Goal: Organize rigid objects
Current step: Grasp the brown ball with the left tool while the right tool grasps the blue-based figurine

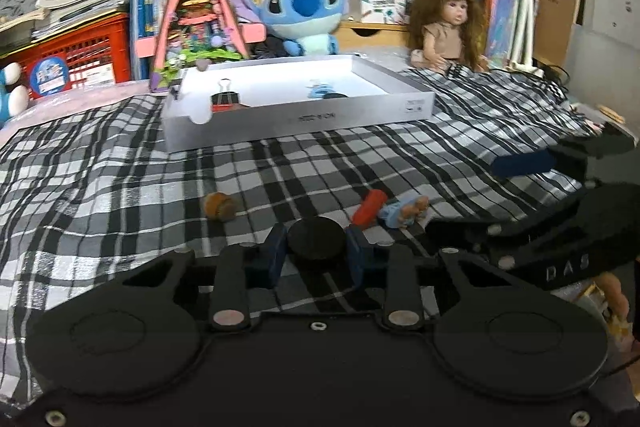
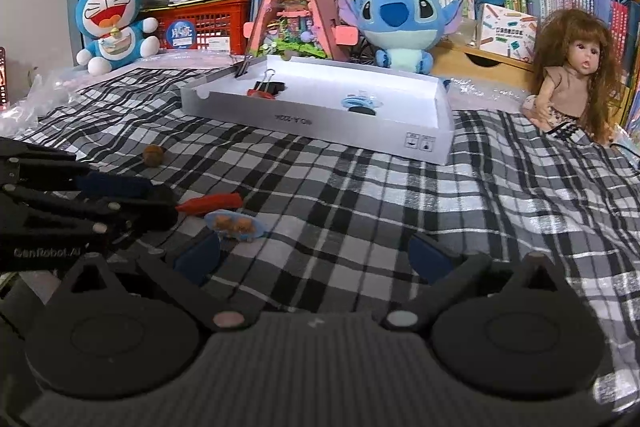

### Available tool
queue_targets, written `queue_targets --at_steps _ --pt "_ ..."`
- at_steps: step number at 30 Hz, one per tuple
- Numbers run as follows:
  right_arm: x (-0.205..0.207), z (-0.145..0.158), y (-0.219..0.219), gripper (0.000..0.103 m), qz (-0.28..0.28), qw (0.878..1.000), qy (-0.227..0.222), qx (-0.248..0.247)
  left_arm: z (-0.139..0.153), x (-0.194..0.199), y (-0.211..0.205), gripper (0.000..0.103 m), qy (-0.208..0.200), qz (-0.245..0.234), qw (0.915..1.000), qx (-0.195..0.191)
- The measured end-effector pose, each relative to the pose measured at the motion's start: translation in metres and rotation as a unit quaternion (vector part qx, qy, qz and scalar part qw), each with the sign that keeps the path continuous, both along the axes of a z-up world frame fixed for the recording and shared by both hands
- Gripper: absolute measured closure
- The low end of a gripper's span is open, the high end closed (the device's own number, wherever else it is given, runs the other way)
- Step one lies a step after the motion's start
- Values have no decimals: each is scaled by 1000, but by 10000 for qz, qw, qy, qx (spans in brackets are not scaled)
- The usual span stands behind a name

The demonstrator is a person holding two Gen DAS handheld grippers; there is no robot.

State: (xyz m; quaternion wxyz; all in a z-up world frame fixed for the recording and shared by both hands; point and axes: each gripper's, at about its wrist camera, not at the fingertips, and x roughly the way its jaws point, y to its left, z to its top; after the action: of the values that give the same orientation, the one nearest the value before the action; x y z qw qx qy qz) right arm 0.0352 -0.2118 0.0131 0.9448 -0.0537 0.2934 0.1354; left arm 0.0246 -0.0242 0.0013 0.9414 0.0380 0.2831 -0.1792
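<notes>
My left gripper (image 1: 317, 251) is shut on a round black disc (image 1: 317, 239), low over the plaid cloth. Just beyond it lie a red cylinder (image 1: 370, 207), a small blue figure with orange parts (image 1: 404, 209) and a brown nut-like ball (image 1: 219, 207). A white tray (image 1: 280, 121) stands farther back, holding a red and black binder clip (image 1: 225, 99), a blue piece (image 1: 318, 91) and a black disc (image 1: 340, 95). My right gripper (image 2: 316, 259) is open and empty over the cloth, with the blue figure (image 2: 235, 225) and red cylinder (image 2: 210, 203) to its front left. The left gripper (image 2: 120, 195) shows at its left.
Behind the tray (image 2: 420, 147) stand a pink triangular toy house (image 2: 296, 3), a Stitch plush (image 2: 404, 23), a Doraemon plush (image 2: 114, 23) and a doll (image 2: 572, 71). Books and a red crate (image 2: 200, 23) fill the back. The right gripper's body (image 1: 560, 227) sits to the right in the left wrist view.
</notes>
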Motion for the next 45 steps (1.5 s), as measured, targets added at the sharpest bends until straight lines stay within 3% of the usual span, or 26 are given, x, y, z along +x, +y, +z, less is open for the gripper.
queue_targets --at_steps 11,40,45 --pt "6 -15 25 0 -12 9998 131 131 -1 1 24 73 7 429 9991 44" --pt "-3 -15 30 0 -107 9995 -21 306 -3 0 35 73 22 611 9981 -116" --pt "-8 -11 39 5 -31 9992 -189 341 -3 2 36 73 26 650 9978 -134"
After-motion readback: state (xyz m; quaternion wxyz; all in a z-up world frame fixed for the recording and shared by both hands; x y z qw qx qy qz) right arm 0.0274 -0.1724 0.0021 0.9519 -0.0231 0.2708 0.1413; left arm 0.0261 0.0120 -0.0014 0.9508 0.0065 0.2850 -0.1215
